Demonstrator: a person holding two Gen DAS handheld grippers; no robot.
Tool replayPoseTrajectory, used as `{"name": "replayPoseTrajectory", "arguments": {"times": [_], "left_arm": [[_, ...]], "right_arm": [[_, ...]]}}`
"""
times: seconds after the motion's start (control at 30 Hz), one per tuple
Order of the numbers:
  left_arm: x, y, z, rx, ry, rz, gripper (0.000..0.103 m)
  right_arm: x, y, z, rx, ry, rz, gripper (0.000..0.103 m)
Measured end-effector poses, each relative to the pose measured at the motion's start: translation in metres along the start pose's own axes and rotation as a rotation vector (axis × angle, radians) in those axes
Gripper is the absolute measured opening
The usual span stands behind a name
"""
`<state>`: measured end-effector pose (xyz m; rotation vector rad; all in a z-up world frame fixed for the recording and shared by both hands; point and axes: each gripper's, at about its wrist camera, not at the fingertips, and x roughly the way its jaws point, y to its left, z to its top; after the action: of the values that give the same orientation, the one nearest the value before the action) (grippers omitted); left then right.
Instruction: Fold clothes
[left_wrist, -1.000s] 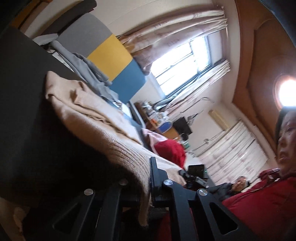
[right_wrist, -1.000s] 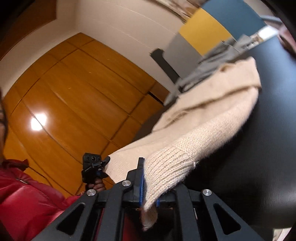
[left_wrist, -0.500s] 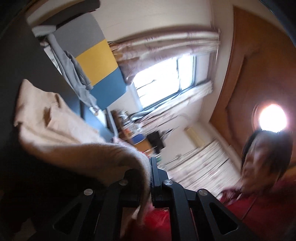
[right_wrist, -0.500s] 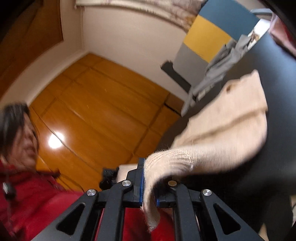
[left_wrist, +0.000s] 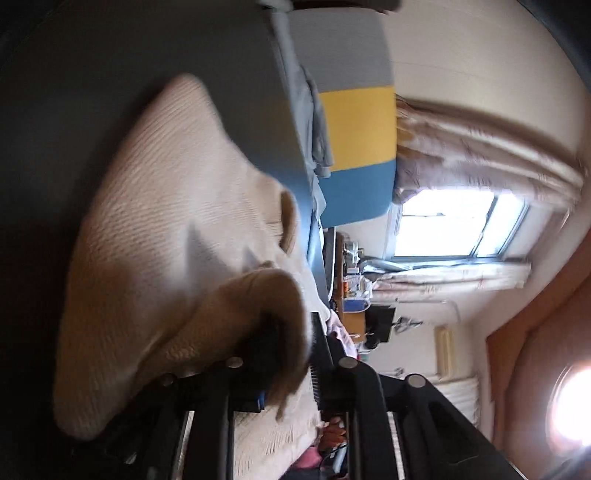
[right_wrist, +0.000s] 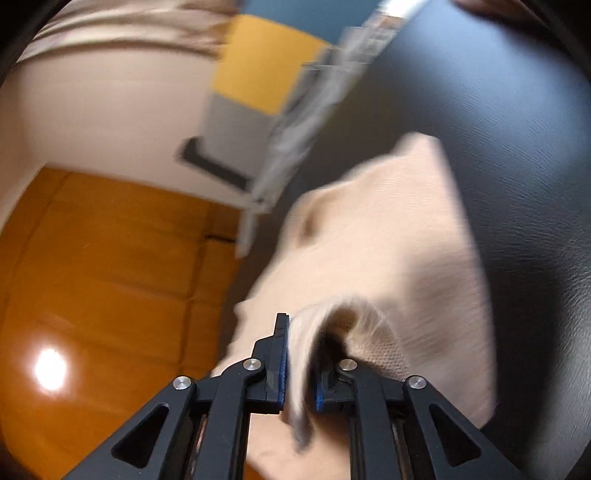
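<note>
A beige knitted sweater (left_wrist: 166, 221) lies on a dark padded surface (left_wrist: 92, 92). Its lower hem is doubled over towards the far end. In the left wrist view my left gripper (left_wrist: 288, 332) has the ribbed hem draped over one finger. Its jaws are opening, and the hem hangs loosely in the widened gap. In the right wrist view the sweater (right_wrist: 388, 240) spreads ahead on the same surface (right_wrist: 498, 110). My right gripper (right_wrist: 304, 332) is shut on the other corner of the hem, pinched between the blue pads. Both views are blurred.
A grey garment (left_wrist: 314, 122) lies along the far edge of the surface, also in the right wrist view (right_wrist: 295, 147). Behind it stands a grey, yellow and blue panel (left_wrist: 354, 129). A bright window (left_wrist: 454, 225) and a cluttered desk (left_wrist: 354, 288) are beyond. Wooden panelling (right_wrist: 110, 258) fills the other side.
Both grippers have swung forward and down over the sweater and rolled, carrying the hem onto its body. The left jaws have widened. The person has left both views.
</note>
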<state>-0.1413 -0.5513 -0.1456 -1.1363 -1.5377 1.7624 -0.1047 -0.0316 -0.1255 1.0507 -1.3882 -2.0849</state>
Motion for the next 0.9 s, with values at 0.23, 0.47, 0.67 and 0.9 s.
{"name": "replayPoseTrajectory", "arguments": {"times": [0.23,0.47,0.67,0.9], "left_arm": [[-0.001,-0.022,-0.021,0.122,0.167,0.002,0.03],[0.011,-0.028,-0.018,0.092,0.23,-0.019,0.015],[0.016,-0.048,0.009,0.048,0.114,-0.065,0.018],[0.018,-0.017,0.043,-0.169,-0.143,-0.108,0.029]], "right_arm": [[-0.009,0.014,-0.008,-0.047,0.096,0.06,0.054],[0.01,0.039,-0.018,-0.225,0.288,0.03,0.025],[-0.003,0.043,-0.001,-0.205,0.157,0.079,0.009],[0.007,-0.003,0.034,0.074,-0.118,0.034,0.046]]}}
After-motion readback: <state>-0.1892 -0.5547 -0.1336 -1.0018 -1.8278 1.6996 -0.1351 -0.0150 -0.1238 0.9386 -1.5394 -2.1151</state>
